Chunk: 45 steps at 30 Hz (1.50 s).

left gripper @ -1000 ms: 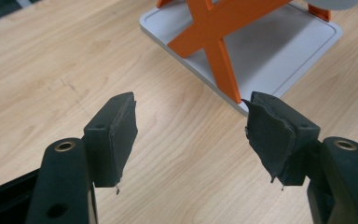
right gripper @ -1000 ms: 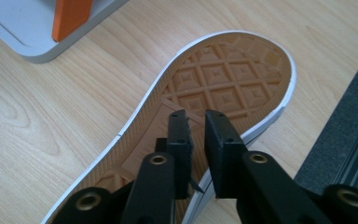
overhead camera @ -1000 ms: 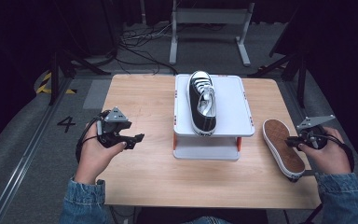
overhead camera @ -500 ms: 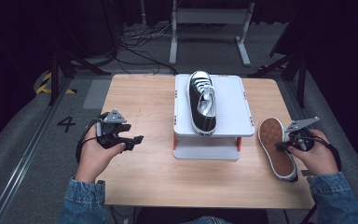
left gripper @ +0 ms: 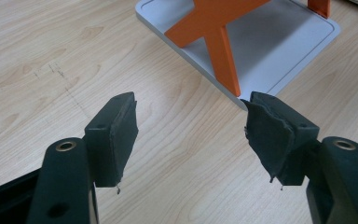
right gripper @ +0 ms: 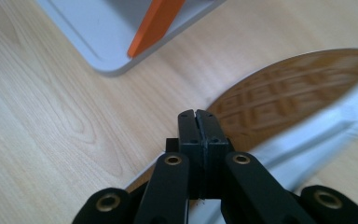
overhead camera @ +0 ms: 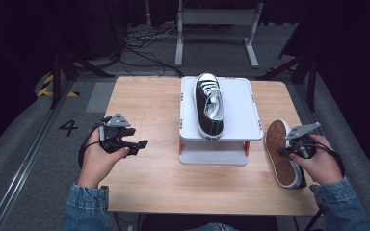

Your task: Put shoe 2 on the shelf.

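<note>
Lower right, the right tool (overhead camera: pixel 289 150), jaws pressed together, pinches the upturned brown-soled sneaker (overhead camera: pixel 280 153) by its edge; it may slip. Left tool (overhead camera: pixel 134 146) gapes empty

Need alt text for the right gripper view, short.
Closed black tongs point along a wooden table at a shoe turned brown sole up, its white edge blurred. A grey stand base with an orange strut sits at top left.
</note>
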{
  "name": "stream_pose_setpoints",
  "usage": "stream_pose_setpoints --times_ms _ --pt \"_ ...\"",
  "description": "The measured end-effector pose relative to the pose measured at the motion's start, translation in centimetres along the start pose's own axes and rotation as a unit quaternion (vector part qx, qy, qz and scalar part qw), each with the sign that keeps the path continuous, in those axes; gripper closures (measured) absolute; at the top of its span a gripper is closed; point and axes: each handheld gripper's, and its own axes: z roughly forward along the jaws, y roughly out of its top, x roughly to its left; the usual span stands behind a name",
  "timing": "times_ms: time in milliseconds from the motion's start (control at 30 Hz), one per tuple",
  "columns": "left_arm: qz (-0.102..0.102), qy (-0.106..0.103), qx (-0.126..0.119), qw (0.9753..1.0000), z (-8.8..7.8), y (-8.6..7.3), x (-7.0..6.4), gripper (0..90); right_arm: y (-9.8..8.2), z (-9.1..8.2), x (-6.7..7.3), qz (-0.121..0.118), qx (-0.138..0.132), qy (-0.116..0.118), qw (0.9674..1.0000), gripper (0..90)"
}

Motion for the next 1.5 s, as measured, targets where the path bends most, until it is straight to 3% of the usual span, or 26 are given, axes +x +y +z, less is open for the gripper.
stream_pose_setpoints --times_ms 133,200,267,333,500,667,833,1000,1067,1133,1233,1300,1367,1500 --pt "0.002 -0.001 0.003 1.0000 0.2 0.1 -0.1 34.4 -1.2 -2.9 -1.4 0.036 -0.020 -0.031 0.9987 90.0" --pt "0.002 -0.004 0.003 1.0000 0.3 0.1 -0.1 34.4 -2.2 -2.8 -2.2 0.056 -0.006 -0.037 0.9977 90.0" --pt "0.001 -0.004 0.004 1.0000 0.3 0.2 -0.1 34.4 -2.6 -2.5 -2.4 0.062 0.000 -0.036 0.9974 90.0" --pt "0.001 -0.004 0.003 1.0000 0.4 0.1 -0.1 34.4 -3.0 -1.9 -2.6 0.067 0.006 -0.019 0.9975 90.0" --pt "-0.003 -0.004 0.004 1.0000 0.3 0.0 0.0 34.4 -2.2 -0.9 -1.7 0.046 0.020 -0.009 0.9987 90.0" --pt "-0.003 -0.006 0.006 1.0000 0.3 -0.1 -0.1 34.4 -0.7 -0.4 -0.1 0.019 -0.005 0.014 0.9997 90.0" --pt "-0.002 -0.005 0.005 1.0000 0.2 -0.2 0.0 34.4 1.3 1.1 2.0 -0.010 -0.031 0.047 0.9984 90.0" --pt "-0.005 -0.006 0.005 1.0000 0.2 -0.3 0.2 34.4 2.7 2.6 3.7 -0.037 -0.025 0.067 0.9967 83.4" --pt "-0.008 -0.007 0.005 0.9999 0.2 -0.4 0.2 34.4 2.9 2.3 4.2 -0.044 -0.021 0.063 0.9968 80.7" --pt "-0.008 -0.008 0.005 0.9999 0.2 -0.4 0.4 34.4 2.8 1.7 4.0 -0.040 -0.032 0.066 0.9965 76.1" --pt "-0.007 -0.007 0.007 0.9999 0.3 -0.4 0.4 34.4 2.4 -0.3 3.2 -0.026 -0.071 0.063 0.9951 70.0" --pt "-0.008 -0.009 0.008 0.9999 0.3 -0.4 0.4 34.4 1.8 -1.7 2.2 -0.015 -0.091 0.047 0.9946 65.5" --pt "-0.005 -0.008 0.008 0.9999 0.4 -0.4 0.4 34.4 1.2 -2.5 1.2 -0.003 -0.099 0.024 0.9948 61.3" --pt "-0.009 -0.012 0.012 0.9998 0.7 -0.3 0.2 34.3 0.0 -2.5 0.1 0.017 -0.094 0.013 0.9953 53.1"
